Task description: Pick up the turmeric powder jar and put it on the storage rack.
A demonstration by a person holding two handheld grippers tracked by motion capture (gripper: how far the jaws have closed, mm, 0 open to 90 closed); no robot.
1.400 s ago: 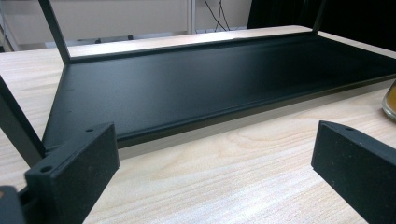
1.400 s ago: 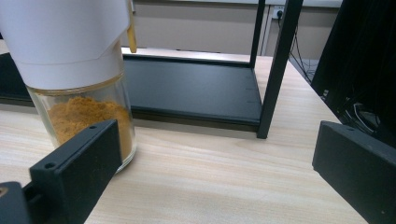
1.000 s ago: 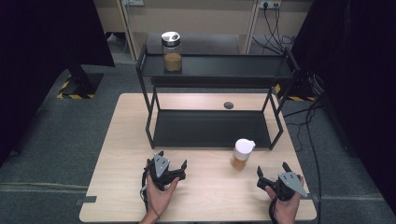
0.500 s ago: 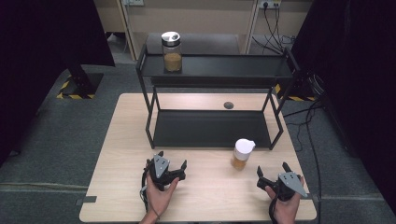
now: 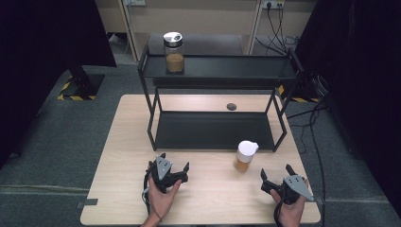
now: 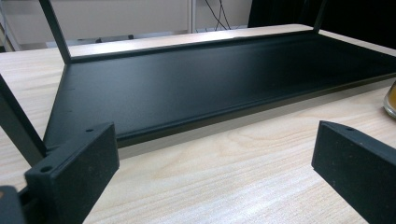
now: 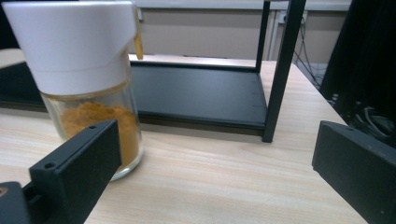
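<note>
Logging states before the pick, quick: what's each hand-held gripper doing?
Left hand-held gripper: open, holding nothing.
Right hand-held gripper: open, holding nothing.

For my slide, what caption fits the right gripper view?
Open hand-held gripper facing a white-capped spice jar beside a black shelf rack.

A: Where do the 2 hands sit?
B: Both are at the near edge. The left hand [image 5: 161, 193] is left of centre, palm up, cradling the left gripper [image 5: 176, 170]. The right hand [image 5: 289, 208] is at the near right corner with the right gripper [image 5: 274, 176].

A: And the jaws?
B: Each gripper's 2 jaws are spread wide, gripping nothing, pointing toward the far side.
</note>
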